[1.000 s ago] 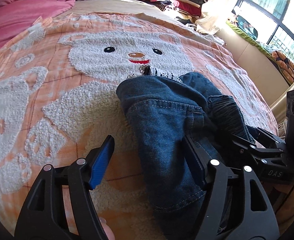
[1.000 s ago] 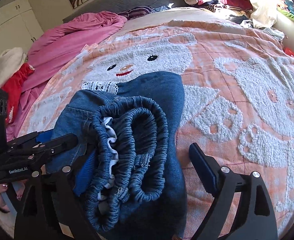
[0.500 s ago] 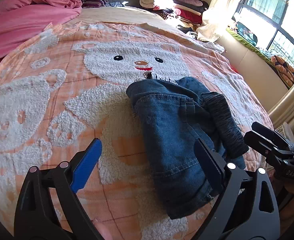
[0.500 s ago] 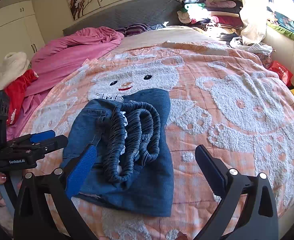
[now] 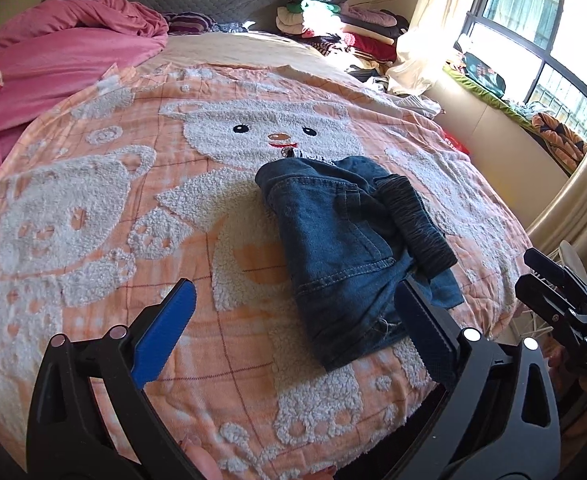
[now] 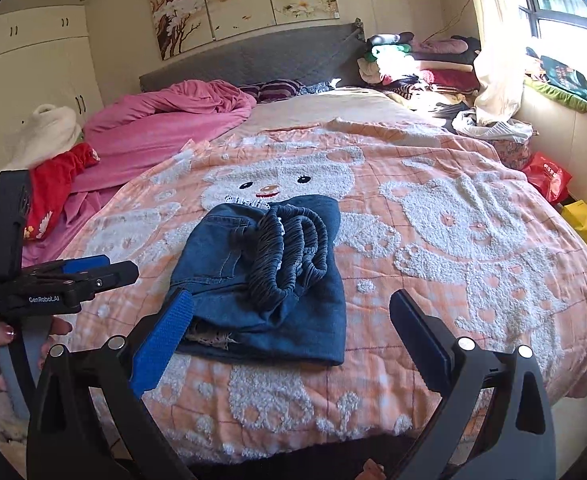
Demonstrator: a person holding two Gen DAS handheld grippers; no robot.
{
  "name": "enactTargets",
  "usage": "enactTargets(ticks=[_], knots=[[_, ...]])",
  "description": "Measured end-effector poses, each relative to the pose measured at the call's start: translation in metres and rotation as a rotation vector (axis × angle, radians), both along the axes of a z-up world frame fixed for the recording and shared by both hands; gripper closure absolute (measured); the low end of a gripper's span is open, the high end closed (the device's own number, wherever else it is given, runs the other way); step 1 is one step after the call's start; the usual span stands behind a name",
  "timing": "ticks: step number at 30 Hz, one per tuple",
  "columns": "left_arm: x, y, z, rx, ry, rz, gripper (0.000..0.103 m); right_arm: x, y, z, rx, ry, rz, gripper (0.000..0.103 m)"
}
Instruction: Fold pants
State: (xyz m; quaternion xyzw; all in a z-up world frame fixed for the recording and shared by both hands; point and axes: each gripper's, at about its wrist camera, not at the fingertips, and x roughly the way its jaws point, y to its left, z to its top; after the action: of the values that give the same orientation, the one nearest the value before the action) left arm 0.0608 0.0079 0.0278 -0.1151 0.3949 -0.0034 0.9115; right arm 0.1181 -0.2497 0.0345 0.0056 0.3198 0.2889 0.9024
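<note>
The left gripper has its two fingers spread wide with nothing between them, its blue-padded fingers hovering above the blanket and touching no cloth. The right gripper is likewise spread wide and empty, its blue finger pad just in front of the near hem of the pants but not gripping it. In the left wrist view the pants lie just beyond and toward the right finger, a compact folded bundle of blue denim resting flat on the blanket, with the gathered elastic waistband bunched on top at the bundle's right side. In the right wrist view the bundle sits ahead between the two fingers, nearer the left one, with the waistband coiled on top. Beyond the pants a white bear face is woven into the blanket, its chin touching the bundle's far edge. Further off to the left lies a pink quilt, and far right a pile of clothes stands beside the grey headboard.
</note>
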Motion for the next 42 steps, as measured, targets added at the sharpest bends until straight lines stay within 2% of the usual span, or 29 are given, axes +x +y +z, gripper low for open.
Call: enactTargets(ticks=[9,12,22,31,42], knots=[[-0.025,-0.005,-0.01,-0.004,0.015,0.01,0.009,-0.025,0.002,-0.003,-0.037,-0.017,0.006,0.005],[-0.031,-0.009,-0.014,0.037,0.015,0.023,0.009,-0.031,0.003,-0.005,-0.042,-0.015,0.012,0.005],[-0.055,-0.018,-0.037,0.017,0.043,0.035,0.009,-0.039,0.009,-0.02,-0.078,0.01,0.014,0.005],[-0.057,-0.015,-0.042,0.004,0.057,0.046,0.009,-0.038,0.007,-0.032,-0.094,0.036,-0.005,0.005],[-0.054,-0.018,-0.043,0.005,0.062,0.038,0.009,-0.038,0.006,-0.033,-0.096,0.036,-0.005,0.005]])
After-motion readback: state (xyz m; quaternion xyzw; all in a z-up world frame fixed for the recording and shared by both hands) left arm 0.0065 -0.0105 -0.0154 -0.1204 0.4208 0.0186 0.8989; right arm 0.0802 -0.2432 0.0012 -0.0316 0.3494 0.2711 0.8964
